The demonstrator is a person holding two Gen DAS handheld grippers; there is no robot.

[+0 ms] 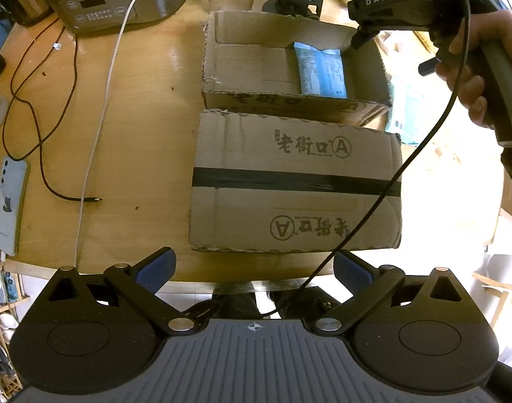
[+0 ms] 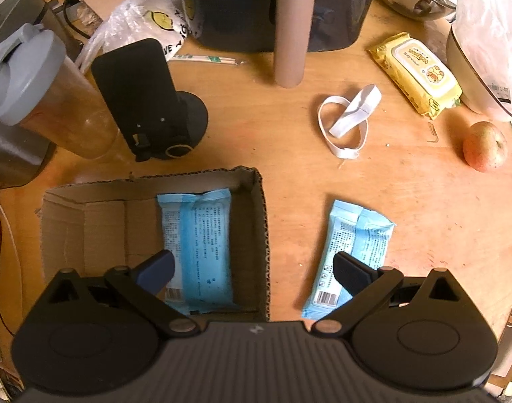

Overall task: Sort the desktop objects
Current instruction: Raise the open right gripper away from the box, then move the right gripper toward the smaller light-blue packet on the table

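One pale blue foil packet (image 2: 197, 248) is lying inside the open cardboard box (image 2: 261, 235); its twin packet (image 2: 351, 255) is waiting on the wooden table (image 2: 423, 201) just beside the box. You are hovering the right gripper (image 2: 252, 265) with jaws spread wide and empty, straddling the box wall; the left gripper (image 1: 254, 265) is gaping wide too. Shift right, centre over the twin, then descend squarely.

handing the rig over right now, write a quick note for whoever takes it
Left gripper: open, empty, hovering at the table's near edge before the closed taped cardboard box.
Right gripper: open, empty, above the right wall of the open cardboard box.
Done: one light blue sealed packet lies inside the open box.
Left: a second light blue packet lies on the wooden table right of the box; the white elastic band, yellow wipes pack and apple remain unsorted.
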